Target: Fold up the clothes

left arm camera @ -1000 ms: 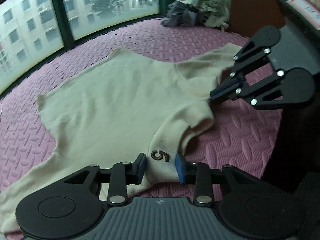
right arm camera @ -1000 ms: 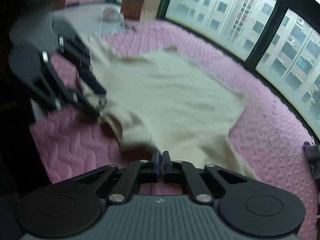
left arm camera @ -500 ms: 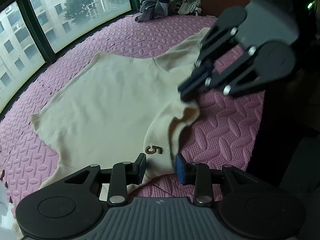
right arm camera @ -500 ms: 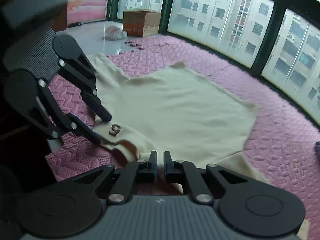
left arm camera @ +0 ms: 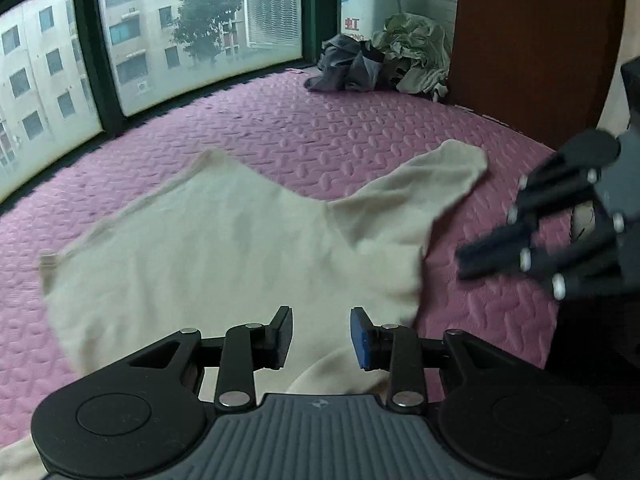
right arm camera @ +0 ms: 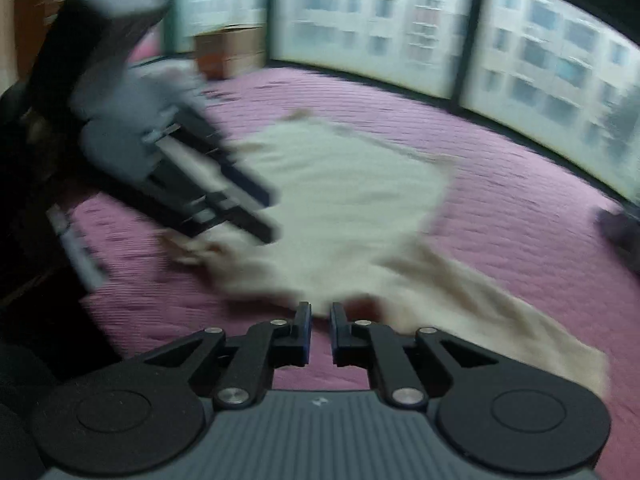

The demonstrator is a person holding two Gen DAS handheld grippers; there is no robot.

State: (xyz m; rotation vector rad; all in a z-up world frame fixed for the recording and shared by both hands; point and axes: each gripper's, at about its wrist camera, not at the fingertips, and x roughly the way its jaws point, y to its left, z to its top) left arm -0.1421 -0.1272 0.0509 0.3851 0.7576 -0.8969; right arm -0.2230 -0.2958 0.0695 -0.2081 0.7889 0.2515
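Ahead of me the pink foam mat (left arm camera: 360,128) lies open up to the window wall (left arm camera: 104,64). A clothes heap (left arm camera: 384,60) and brown cabinet (left arm camera: 532,40) block the far right corner; a cardboard box (right arm camera: 230,54), blurred, seems to close the far left

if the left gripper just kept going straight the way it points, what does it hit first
Most likely the beige shirt lying on the pink foam mat. The left gripper points down at it with jaws apart, and nothing else sits between; exact depth is unclear.
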